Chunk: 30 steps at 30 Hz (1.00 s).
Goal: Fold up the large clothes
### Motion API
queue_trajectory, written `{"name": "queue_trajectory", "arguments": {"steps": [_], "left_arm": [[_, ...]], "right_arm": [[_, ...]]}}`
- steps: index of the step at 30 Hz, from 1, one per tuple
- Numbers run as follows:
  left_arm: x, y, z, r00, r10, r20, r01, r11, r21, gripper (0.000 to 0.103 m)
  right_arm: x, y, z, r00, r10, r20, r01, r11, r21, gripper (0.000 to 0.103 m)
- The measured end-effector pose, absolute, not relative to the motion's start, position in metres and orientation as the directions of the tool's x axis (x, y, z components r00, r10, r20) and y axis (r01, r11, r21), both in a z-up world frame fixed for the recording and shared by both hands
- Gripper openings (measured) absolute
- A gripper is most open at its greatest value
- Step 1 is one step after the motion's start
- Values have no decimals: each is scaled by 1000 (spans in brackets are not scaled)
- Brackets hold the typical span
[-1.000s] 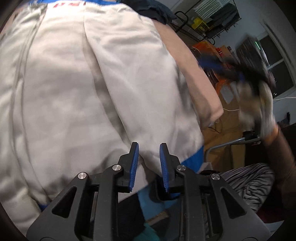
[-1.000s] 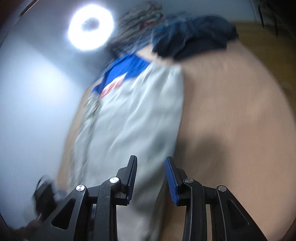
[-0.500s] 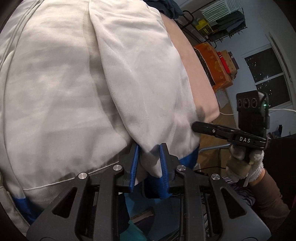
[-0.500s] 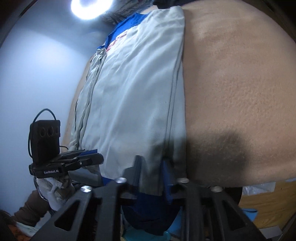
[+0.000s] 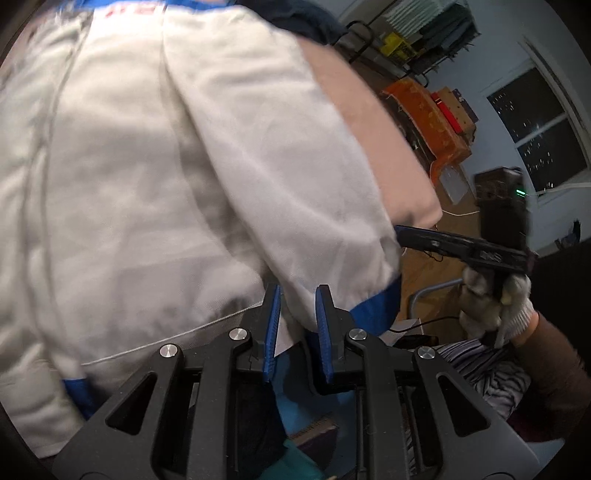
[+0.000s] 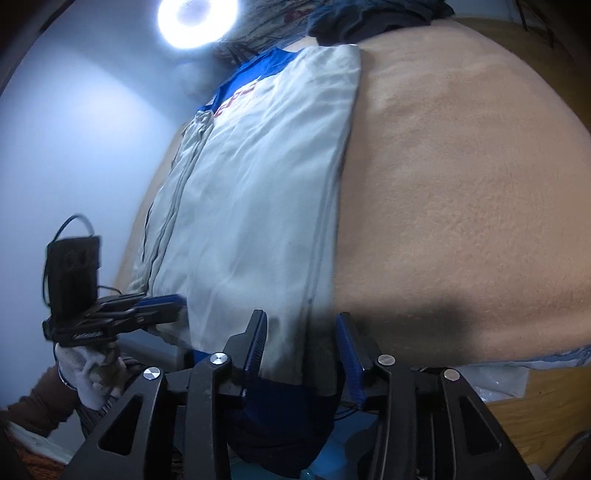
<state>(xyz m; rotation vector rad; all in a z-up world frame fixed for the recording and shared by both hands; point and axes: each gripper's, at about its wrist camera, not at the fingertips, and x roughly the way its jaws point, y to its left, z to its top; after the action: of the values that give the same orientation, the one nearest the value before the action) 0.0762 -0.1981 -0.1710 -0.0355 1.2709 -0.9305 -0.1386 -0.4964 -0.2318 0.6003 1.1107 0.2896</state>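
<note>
Your left gripper [image 5: 295, 325] had its blue pads [image 5: 272, 325] pinched in on the near hem of the jacket [image 5: 155, 177], a fold of pale cloth bunched between them right by the blue hem band [image 5: 373, 314], so it was holding fabric and not just hovering. Your right gripper [image 6: 301, 347] was a different story: its jaws had just been opening and stood apart, with the jacket's right-hand hem corner sitting between them but the pads not pressing on it. So that side was loose.

The jacket itself, pale grey with blue trim and red lettering near the top, lay flat and lengthwise on the tan blanket [image 6: 461, 184], its blue hem hanging over the near edge. It sat toward the left of that surface, with bare blanket to its right. A heap of dark clothes [image 6: 369, 18] sat at the far end, just beyond the collar.

My read: it's thin, light, limp cloth, probably a bit slick, so it'll sag and slide instead of holding a crease. I'd take it at the two hem corners, on the thicker blue band where there's something to bite. Grab only the top layer and the fold will likely go crooked.
</note>
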Motion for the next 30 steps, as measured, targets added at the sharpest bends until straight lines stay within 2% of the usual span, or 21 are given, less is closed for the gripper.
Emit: {"name": "queue_trajectory", "arguments": {"steps": [7, 8, 9, 11, 13, 15, 19, 21, 23, 27, 30], "left_arm": [[92, -208, -150, 114, -617, -778, 600, 667, -442, 18], [95, -210, -154, 125, -614, -780, 598, 674, -434, 18], [100, -211, -158, 128, -604, -787, 603, 677, -422, 18], [102, -225, -174, 108, -562, -820, 627, 678, -383, 18], [101, -236, -196, 100, -485, -869, 664, 683, -305, 18], [98, -239, -198, 134, -472, -871, 683, 681, -264, 18], [96, -235, -180, 122, -535, -836, 663, 670, -332, 18], [94, -237, -181, 126, -534, -836, 678, 662, -320, 18], [95, -239, -194, 97, -510, -855, 678, 663, -318, 18], [98, -237, -191, 78, -519, -851, 666, 663, -343, 18], [98, -224, -169, 95, -570, -816, 651, 656, -382, 18]], "right_arm": [[-124, -501, -251, 403, 619, -675, 48, 721, 691, 48], [-123, -500, -251, 400, 621, -674, 46, 721, 692, 44], [-122, -500, -252, 401, 623, -672, 49, 718, 695, 32], [-120, -503, -255, 399, 636, -661, 72, 696, 714, 17], [-122, -507, -256, 415, 650, -637, 91, 667, 740, 11], [-123, -504, -252, 423, 653, -628, 84, 662, 745, 10], [-124, -500, -236, 448, 672, -589, 29, 648, 761, 12], [-121, -498, -232, 448, 655, -608, 22, 672, 740, 32], [-116, -495, -240, 429, 663, -614, 47, 662, 748, 34], [-109, -489, -249, 406, 618, -673, 116, 695, 709, 8], [-109, -483, -234, 427, 587, -687, 101, 724, 682, 4]]}}
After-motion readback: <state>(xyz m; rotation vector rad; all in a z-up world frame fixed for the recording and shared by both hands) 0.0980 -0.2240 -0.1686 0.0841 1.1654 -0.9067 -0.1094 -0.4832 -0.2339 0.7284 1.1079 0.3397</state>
